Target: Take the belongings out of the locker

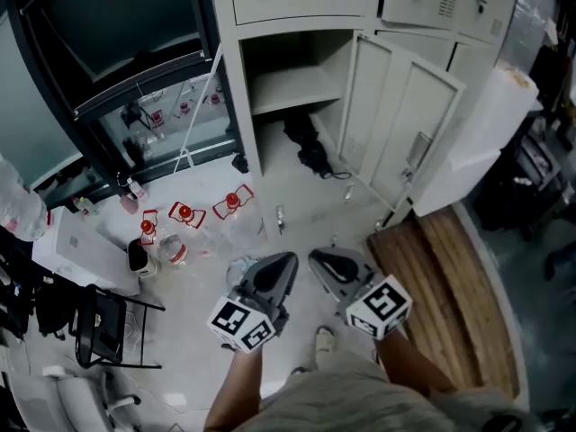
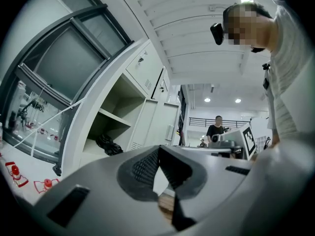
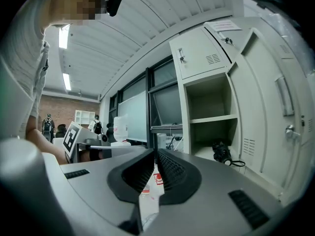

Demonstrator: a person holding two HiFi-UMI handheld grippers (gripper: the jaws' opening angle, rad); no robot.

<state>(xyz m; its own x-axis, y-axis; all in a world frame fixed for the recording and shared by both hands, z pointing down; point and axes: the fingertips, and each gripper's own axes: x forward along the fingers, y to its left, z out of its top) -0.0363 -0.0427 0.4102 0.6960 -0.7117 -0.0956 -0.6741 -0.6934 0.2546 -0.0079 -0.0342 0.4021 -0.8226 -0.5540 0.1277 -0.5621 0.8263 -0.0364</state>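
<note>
Pale floor (image 1: 306,210) runs up to a bank of grey lockers, one of which stands open. At the near edge of the head view the left gripper (image 1: 288,259) and the right gripper (image 1: 315,257) sit side by side, close together, both aimed at that locker (image 1: 236,97). The left gripper view shows its jaws meeting at the tips with nothing between them. The right gripper view shows its ribbed pads (image 3: 171,171) drawn together to a thin slit, also empty. Each gripper carries a marker cube (image 1: 241,322) at its near end. Just nearer than the cubes, a shoe (image 1: 324,338) is planted on the floor.

Beyond the grippers and well apart from both, a black bundle (image 1: 310,147) lies on the bottom of the locker's lower compartment, under the shelf (image 1: 292,86). A thin cord (image 1: 340,176) trails from it toward the right front edge. The locker door (image 1: 396,124) hangs wide open to the right.

Left of the locker, clear bottles with red markings (image 1: 186,212) are scattered on the floor, and a black chair (image 1: 103,327) stands at the near left. A wooden platform (image 1: 441,277) lies to the near right.
</note>
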